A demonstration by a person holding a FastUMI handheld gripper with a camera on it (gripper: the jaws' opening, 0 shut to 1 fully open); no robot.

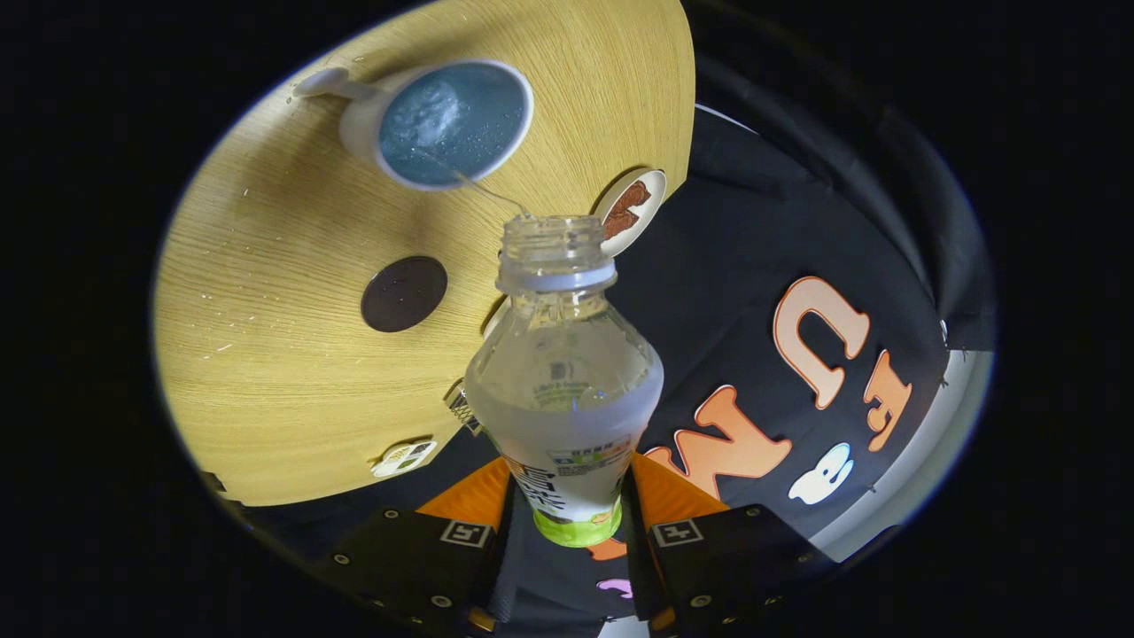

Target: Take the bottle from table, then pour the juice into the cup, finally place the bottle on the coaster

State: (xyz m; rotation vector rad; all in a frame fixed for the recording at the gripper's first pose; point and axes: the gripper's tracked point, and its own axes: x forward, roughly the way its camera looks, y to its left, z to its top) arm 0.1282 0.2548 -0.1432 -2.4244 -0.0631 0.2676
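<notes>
A round wooden table (292,292) with pale, fine-grained veneer stretches ahead of the fingers and off to their left, tilted in this view and lit evenly from above. Beyond its curved edge, on the other side of the fingers, hangs the booth's black cloth wall (753,239), with a pale strip of floor (939,425) past it.

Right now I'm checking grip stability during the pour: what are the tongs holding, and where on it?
The tongs are shut on the bottle, clamping its labelled lower body, near the base.

Booth: cloth wall (797,266), wooden table (283,292)
</notes>
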